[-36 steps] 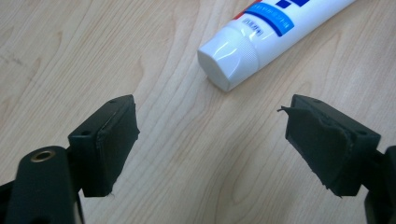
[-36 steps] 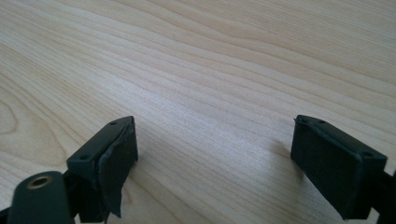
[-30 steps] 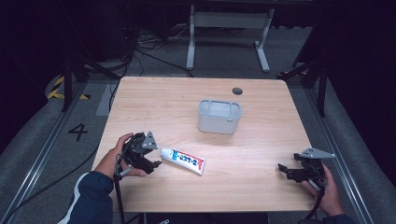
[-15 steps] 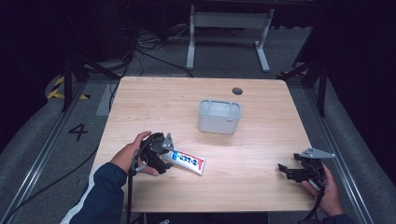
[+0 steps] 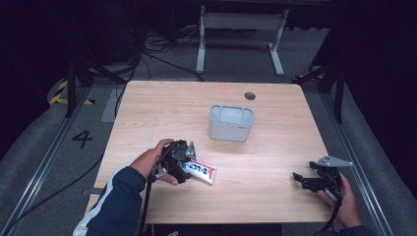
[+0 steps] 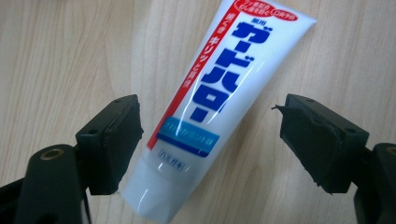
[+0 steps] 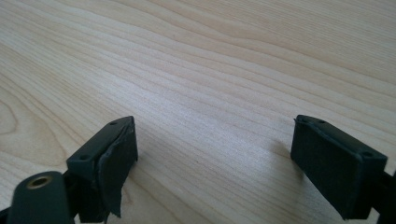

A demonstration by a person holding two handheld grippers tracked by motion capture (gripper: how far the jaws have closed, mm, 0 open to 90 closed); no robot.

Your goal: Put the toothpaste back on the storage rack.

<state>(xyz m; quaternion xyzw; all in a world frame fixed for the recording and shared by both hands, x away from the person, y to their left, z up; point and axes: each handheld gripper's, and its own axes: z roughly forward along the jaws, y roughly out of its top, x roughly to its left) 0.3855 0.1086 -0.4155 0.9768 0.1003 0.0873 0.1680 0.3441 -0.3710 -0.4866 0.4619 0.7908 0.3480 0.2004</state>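
Observation:
A white toothpaste tube (image 5: 200, 171) with blue and red print lies flat on the wooden table (image 5: 211, 101), left of the middle near the front. My left gripper (image 5: 188, 160) hangs over its cap end, open. In the left gripper view the tube (image 6: 210, 102) lies between the two spread jaws, cap toward the camera, and neither pad touches it. My right gripper (image 5: 298, 177) rests low at the front right of the table, open, its jaws (image 7: 212, 163) wide apart over bare wood.
A grey rectangular bin (image 5: 231, 122) stands upright just behind the table's middle, beyond the tube. A small dark round hole (image 5: 250, 96) sits near the far edge. A metal stand (image 5: 241, 29) and cables lie on the floor behind.
My left gripper has moved right along the table's front until its open jaws straddle the tube's cap end. The tube, the bin and my right gripper have stayed put.

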